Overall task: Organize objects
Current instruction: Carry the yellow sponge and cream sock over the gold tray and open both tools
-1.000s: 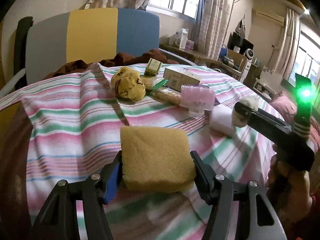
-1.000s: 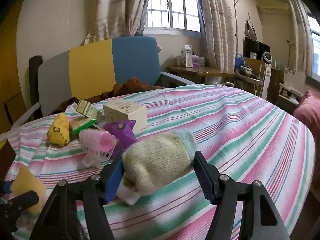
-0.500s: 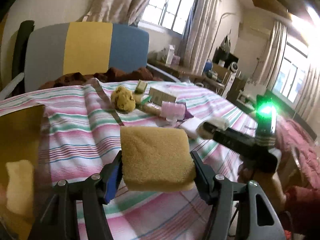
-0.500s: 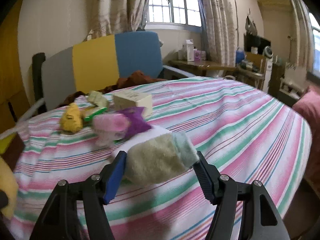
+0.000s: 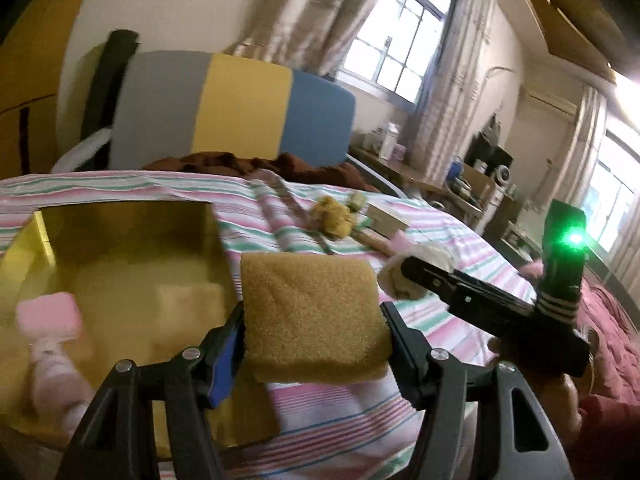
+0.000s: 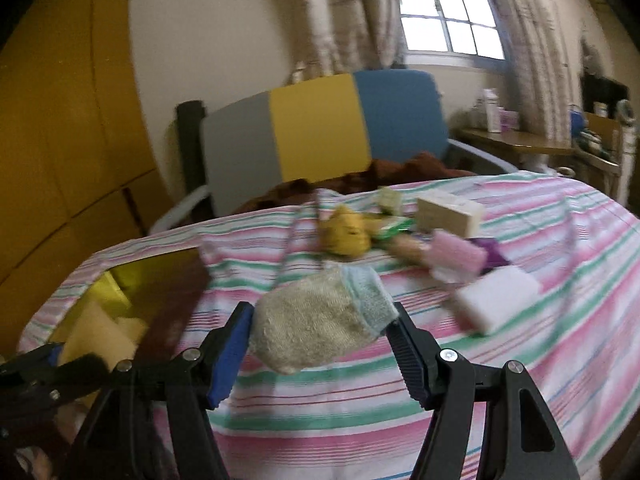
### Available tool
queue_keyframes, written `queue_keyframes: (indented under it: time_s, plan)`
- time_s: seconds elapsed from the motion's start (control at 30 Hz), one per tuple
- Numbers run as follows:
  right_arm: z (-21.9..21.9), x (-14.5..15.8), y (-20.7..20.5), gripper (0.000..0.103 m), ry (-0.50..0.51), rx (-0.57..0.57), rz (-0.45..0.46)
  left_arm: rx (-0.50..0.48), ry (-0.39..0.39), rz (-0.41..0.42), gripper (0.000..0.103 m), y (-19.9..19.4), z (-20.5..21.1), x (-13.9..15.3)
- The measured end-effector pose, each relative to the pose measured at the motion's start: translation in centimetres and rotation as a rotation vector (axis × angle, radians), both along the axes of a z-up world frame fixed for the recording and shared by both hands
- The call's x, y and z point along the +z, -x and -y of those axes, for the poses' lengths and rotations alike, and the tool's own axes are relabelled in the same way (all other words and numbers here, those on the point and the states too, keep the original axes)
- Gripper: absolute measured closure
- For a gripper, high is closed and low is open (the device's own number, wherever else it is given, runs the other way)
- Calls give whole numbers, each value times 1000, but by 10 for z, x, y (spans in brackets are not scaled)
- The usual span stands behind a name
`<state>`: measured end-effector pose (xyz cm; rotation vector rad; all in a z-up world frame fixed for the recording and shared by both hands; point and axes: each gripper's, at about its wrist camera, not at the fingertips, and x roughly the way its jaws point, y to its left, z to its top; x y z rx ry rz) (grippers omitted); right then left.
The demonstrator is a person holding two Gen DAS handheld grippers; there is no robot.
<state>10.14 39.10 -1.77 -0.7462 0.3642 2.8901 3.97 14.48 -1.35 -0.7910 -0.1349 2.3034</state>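
**Both grippers loaded and heading for the yellow box**

The step in hand looks like the carry: each gripper has something clamped and both views face a yellow box [image 5: 120,264] at the left edge of the bed. The left gripper [image 5: 314,316] has its jaws closed on a tan sponge [image 5: 312,312], held in the air just beside the box's right wall. The right gripper [image 6: 320,320] has its jaws closed on a rolled beige sock [image 6: 320,316] with a pale blue cuff, over the striped bedspread [image 6: 520,360] and a little further from the box

Inside the box there is already a pink item [image 5: 50,320] and a pale block, both blurred. The next move, as I judge it, calls for bringing the sponge over the opening, lowering it, then letting the jaws part; the sock would follow, and the two grippers are near enough to crowd each other at the rim

Waiting further back on the bed are a yellow plush toy [image 6: 346,232], a cardboard carton [image 6: 448,212], a pink brush-like item [image 6: 456,258], something purple behind it and a white block [image 6: 496,300]

The things lie on a bed under a pink, green and white striped cover. Behind it stands a headboard [image 6: 320,128] in grey, yellow and blue panels with a dark brown blanket bunched at its foot. Curtained windows and a cluttered desk fill the far right of the room
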Motion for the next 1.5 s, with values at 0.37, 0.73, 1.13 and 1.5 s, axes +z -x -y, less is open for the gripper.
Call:
queue_keyframes:
  time_s: [0.37, 0.73, 1.13, 1.5]
  plan:
    - [60, 11, 11, 35, 142, 205, -11, 183, 19, 10, 38, 24, 69, -11]
    - [116, 18, 36, 34, 174, 337, 4, 181, 115, 112, 35, 42, 84, -41]
    - [150, 11, 38, 33, 162, 428, 53, 471, -11, 16, 14, 35, 148, -5]
    - [142, -4, 26, 33, 173, 401, 85, 554, -34, 13, 13, 32, 159, 3]
